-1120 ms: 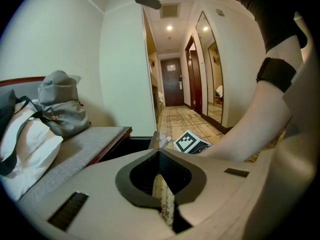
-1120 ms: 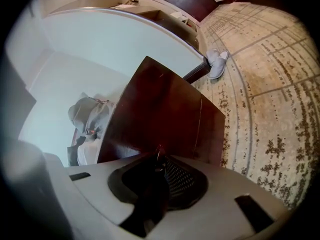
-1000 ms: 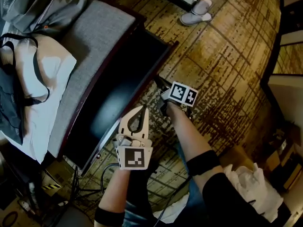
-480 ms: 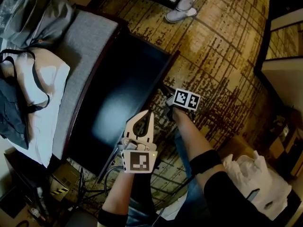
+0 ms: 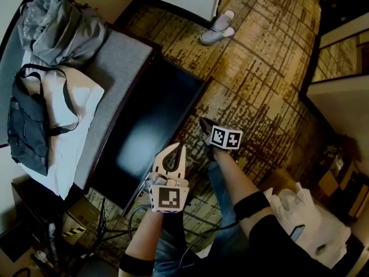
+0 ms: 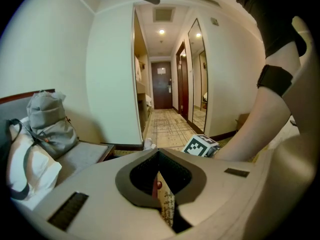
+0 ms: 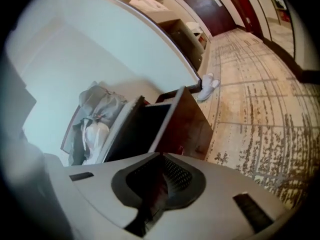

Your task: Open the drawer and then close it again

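Holds the left gripper (image 5: 179,149) pressed together, nothing between the jaws. Has just been closing the right gripper (image 5: 203,123); tips meet on nothing. Hovers both over the patterned carpet (image 5: 259,68), just off the front of the drawer (image 5: 151,126), pulled out of the grey-topped bench (image 5: 109,56), dark inside. Beyond, on the bench, bags (image 5: 40,108); farther off, slippers (image 5: 218,27).

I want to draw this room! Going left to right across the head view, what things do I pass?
black bag → open drawer → grey slippers → crumpled white bag
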`<state>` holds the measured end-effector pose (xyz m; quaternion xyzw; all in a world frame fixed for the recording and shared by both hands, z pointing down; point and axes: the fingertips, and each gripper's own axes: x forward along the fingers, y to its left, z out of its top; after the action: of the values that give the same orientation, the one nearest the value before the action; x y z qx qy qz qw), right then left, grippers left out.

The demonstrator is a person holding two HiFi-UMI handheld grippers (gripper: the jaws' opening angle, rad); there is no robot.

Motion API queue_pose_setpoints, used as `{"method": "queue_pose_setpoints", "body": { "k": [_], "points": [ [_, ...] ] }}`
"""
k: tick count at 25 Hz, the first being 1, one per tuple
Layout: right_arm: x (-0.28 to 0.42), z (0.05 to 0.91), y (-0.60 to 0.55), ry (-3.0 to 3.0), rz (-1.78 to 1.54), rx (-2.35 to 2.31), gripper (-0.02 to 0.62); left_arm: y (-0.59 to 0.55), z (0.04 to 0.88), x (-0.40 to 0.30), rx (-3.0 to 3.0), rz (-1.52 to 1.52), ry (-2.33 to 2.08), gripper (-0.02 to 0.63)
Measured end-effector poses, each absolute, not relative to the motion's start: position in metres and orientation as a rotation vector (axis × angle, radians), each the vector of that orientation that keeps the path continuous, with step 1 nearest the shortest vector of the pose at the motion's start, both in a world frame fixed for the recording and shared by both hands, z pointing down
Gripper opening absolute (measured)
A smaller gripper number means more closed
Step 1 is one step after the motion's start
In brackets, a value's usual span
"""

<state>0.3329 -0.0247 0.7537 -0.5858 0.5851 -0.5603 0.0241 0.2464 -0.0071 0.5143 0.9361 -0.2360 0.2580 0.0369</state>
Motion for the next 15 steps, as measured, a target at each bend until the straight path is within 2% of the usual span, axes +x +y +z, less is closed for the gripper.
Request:
{"method": "queue_pose_setpoints", "body": {
  "k": [1, 7, 15],
  "points": [
    [0.336, 0.728, -0.020, 1.847, -1.706, -1.827, 0.003, -0.004, 0.498, 0.244, 2.866, 0.791, -0.728, 0.000],
    [0.346, 0.554, -0.012, 2.159, -1.445, -1.870, 0.003, 0.012, 0.384, 0.222, 2.810, 0.740, -0.831, 0.000],
    [0.315, 0.333, -0.018, 2.625, -0.899, -1.874, 0.003, 0.015, 0.264, 0.162, 2.796, 0.649, -1.008, 0.000]
  ]
}}
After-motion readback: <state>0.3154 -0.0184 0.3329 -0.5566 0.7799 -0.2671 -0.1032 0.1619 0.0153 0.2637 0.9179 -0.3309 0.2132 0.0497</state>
